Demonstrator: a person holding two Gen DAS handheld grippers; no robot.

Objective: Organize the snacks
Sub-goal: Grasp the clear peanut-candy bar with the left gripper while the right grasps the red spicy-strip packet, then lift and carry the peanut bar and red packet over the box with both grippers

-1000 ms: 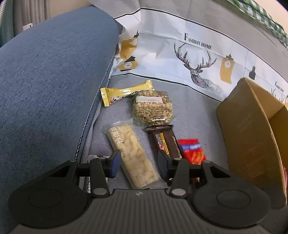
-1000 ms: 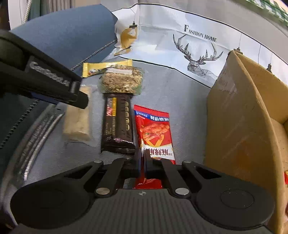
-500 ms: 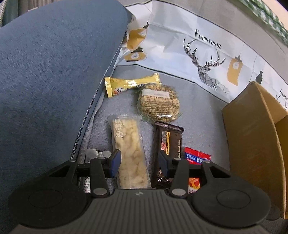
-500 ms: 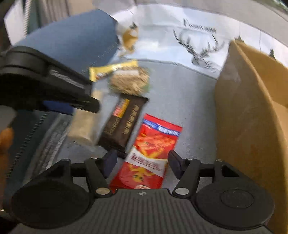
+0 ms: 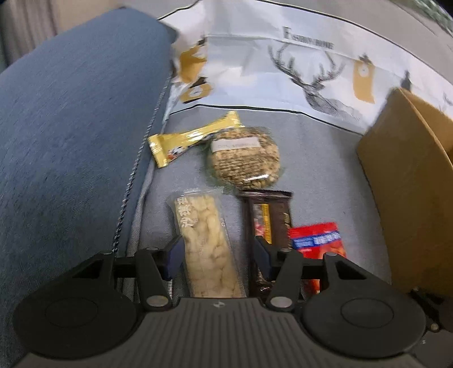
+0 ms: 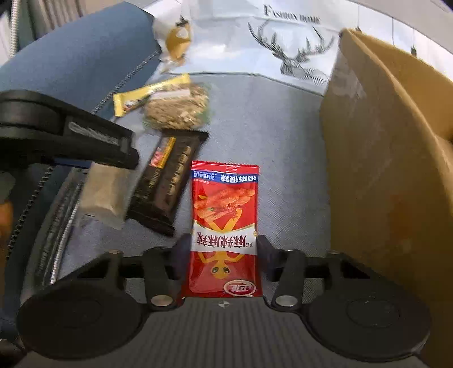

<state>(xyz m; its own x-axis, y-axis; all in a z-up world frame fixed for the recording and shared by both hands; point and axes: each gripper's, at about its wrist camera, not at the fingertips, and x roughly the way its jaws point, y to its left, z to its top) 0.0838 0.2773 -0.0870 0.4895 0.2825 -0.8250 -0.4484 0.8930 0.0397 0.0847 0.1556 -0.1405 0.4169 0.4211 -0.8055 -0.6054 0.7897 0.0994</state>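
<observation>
Grey cushion (image 6: 269,136) — right gripper (image 6: 223,256) closing around red packet (image 6: 225,226)

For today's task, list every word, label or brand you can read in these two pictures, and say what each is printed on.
"FASHION HOME": on the deer-print cloth, above the antlers.
Chinese characters on the red snack packet: seen upside down, not read with confidence.
Chinese characters on the clear puffed-snack pack: blurred.
White label on the round seed cake: too small.
Dark bar and yellow bar: unreadable.
</observation>
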